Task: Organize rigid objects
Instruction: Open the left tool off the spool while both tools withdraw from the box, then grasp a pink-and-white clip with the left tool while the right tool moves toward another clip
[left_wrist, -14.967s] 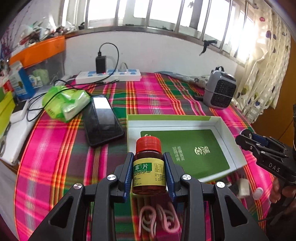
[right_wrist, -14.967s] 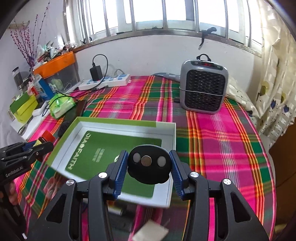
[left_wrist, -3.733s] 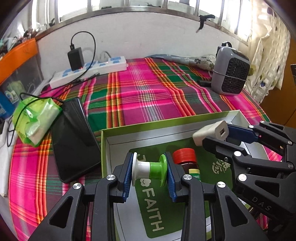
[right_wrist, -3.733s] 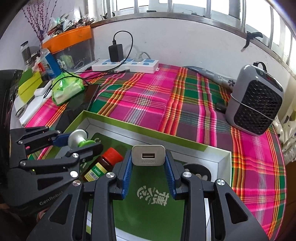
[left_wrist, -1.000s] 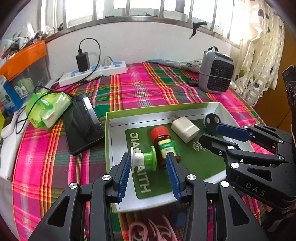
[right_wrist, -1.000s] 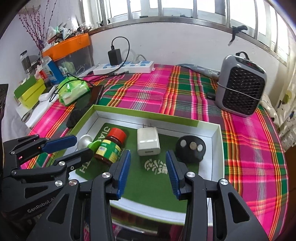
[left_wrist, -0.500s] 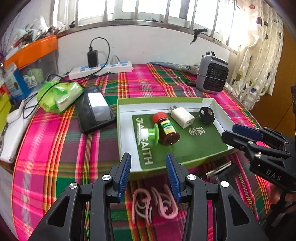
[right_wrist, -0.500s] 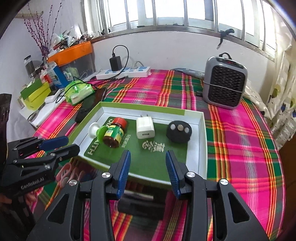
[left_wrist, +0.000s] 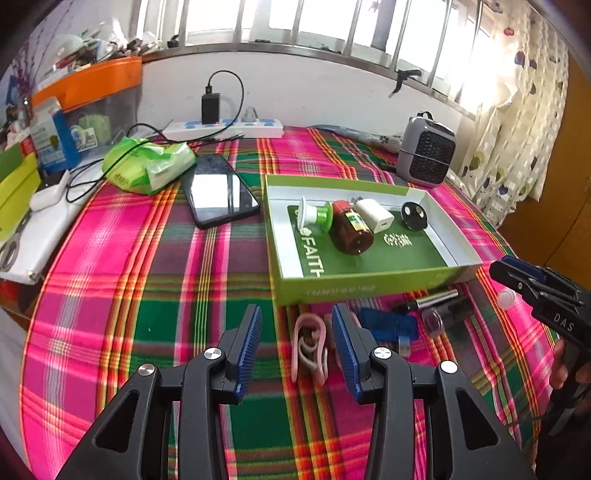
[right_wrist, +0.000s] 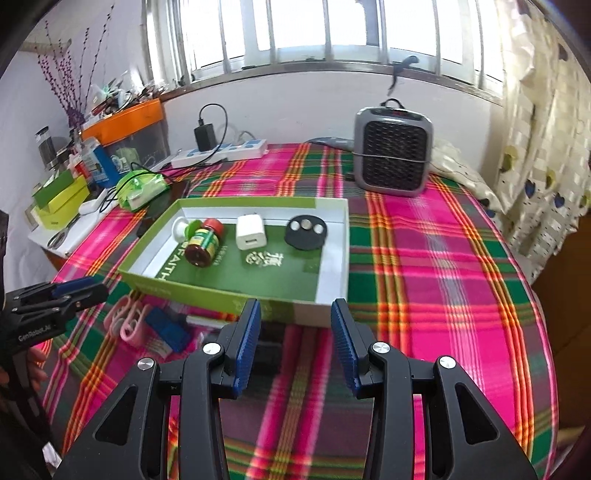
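In the shallow green cardboard box (right_wrist: 334, 254) lie, left to right, a white-and-green spool (right_wrist: 184, 229), a brown red-capped bottle (right_wrist: 204, 245), a white charger cube (right_wrist: 251, 232) and a black round disc (right_wrist: 306, 232). The left gripper (left_wrist: 295, 336) and the right gripper (right_wrist: 295, 332) are both spread wide, holding nothing.

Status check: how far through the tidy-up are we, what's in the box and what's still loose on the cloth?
Done: the green box holds four things in a row: white-and-green spool, brown pill bottle on its side, white charger, black round disc.
In hand: nothing; left gripper and right gripper are both open and empty.
Left: pink clips, a blue item and a metallic piece lie outside the box's near wall.
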